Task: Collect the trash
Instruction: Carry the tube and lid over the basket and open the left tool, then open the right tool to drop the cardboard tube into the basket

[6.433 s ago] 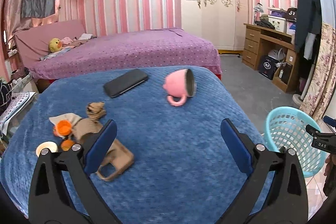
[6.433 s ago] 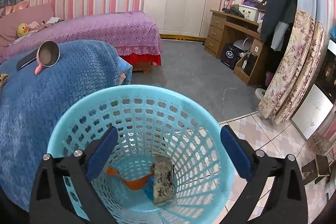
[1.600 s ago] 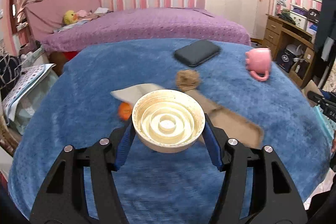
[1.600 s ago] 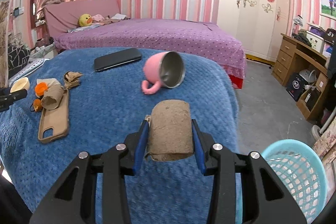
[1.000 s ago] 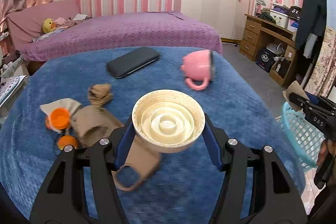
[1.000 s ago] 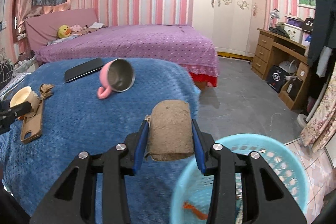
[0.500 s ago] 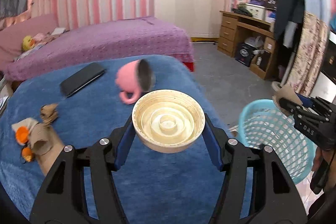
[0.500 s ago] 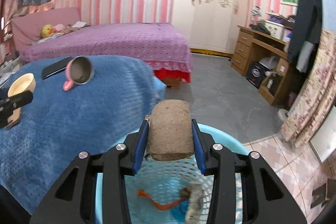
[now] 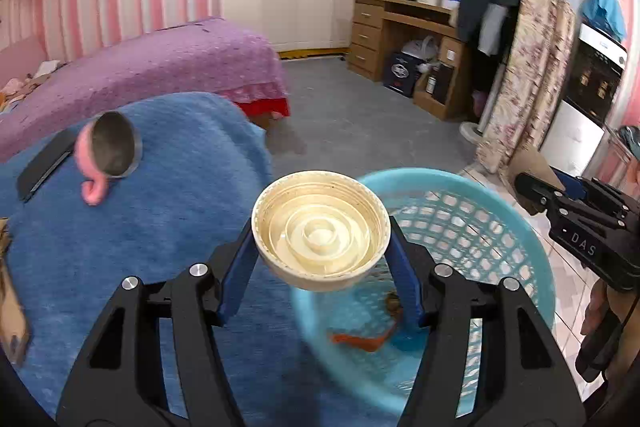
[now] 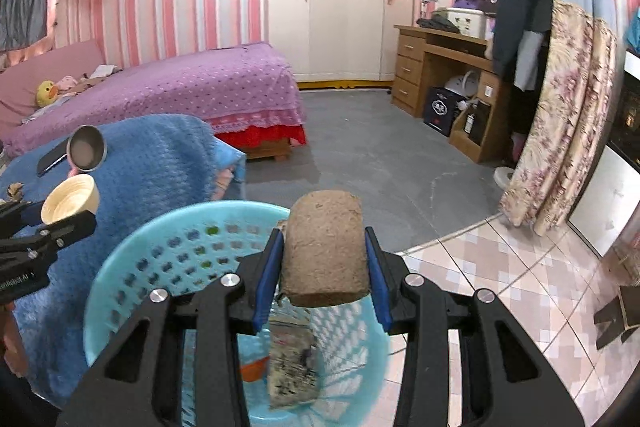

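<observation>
My left gripper (image 9: 320, 259) is shut on a round cream lid (image 9: 320, 229), held over the near rim of the light blue mesh basket (image 9: 496, 227). My right gripper (image 10: 324, 263) is shut on a brown cardboard roll (image 10: 326, 255), above the same basket (image 10: 132, 267). Orange scraps (image 9: 360, 339) and a printed wrapper (image 10: 292, 371) lie in the basket's bottom. In the right wrist view the left gripper with the lid (image 10: 70, 205) shows at the left edge. The right gripper's black body (image 9: 580, 227) appears at the right of the left wrist view.
A blue blanket (image 9: 160, 227) covers the surface to the left, with a tipped pink mug (image 9: 108, 155) and a black phone (image 9: 44, 163) on it. A purple bed (image 10: 180, 91) stands behind, a wooden desk (image 10: 440, 67) on the right, grey floor between.
Both grippers have swung right from over the blue blanket to over the blue basket, each keeping its load. The mug and phone slid toward the left of both views.
</observation>
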The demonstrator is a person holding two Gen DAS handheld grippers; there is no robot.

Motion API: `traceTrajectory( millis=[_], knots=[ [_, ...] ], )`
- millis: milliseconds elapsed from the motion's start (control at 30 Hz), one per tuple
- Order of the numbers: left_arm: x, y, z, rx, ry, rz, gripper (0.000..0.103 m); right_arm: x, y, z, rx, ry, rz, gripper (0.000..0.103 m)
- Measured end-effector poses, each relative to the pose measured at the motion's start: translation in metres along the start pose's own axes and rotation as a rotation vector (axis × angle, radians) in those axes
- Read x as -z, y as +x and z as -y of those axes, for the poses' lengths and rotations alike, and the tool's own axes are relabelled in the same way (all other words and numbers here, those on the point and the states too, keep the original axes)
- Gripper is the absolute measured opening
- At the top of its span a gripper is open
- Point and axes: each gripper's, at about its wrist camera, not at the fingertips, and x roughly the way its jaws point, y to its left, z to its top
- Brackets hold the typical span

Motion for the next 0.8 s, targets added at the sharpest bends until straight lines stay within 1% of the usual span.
traceTrajectory(
  millis=[133, 200, 267, 300, 333, 367, 400, 600, 700, 800],
  knots=[
    [0.005, 0.015, 0.021, 0.012, 0.048, -0.012, 0.060, 0.004, -0.005, 0.014, 0.005, 0.030, 0.013, 0.040],
    [0.005, 0.019, 0.023, 0.001, 0.056, -0.010, 0.061, 0.005, -0.006, 0.017, 0.004, 0.036, 0.017, 0.040],
    [0.004, 0.020, 0.021, 0.009, 0.052, -0.020, 0.061, 0.006, -0.004, 0.016, -0.003, 0.037, 0.015, 0.040],
    [0.004, 0.019, 0.019, 0.012, 0.051, -0.022, 0.067, 0.006, -0.002, 0.014, -0.008, 0.032, 0.011, 0.040],
    [0.003, 0.018, 0.014, -0.004, 0.051, -0.017, 0.072, 0.007, -0.001, 0.012, -0.011, 0.028, 0.008, 0.040],
    [0.002, 0.017, 0.012, -0.016, 0.051, -0.012, 0.080, 0.007, -0.001, 0.011, -0.013, 0.025, 0.006, 0.040],
    [0.001, 0.016, 0.009, -0.028, 0.049, -0.005, 0.085, 0.007, 0.000, 0.009, -0.016, 0.022, 0.003, 0.040],
    [-0.008, 0.003, -0.017, -0.081, 0.009, 0.032, 0.094, 0.007, 0.003, -0.001, -0.031, 0.007, -0.001, 0.040],
    [-0.009, 0.000, -0.027, -0.118, 0.017, 0.035, 0.094, 0.009, 0.006, -0.003, -0.032, 0.002, -0.008, 0.040],
    [-0.010, -0.002, -0.033, -0.138, 0.014, 0.035, 0.095, 0.009, 0.006, -0.004, -0.034, 0.008, -0.007, 0.040]
  ],
)
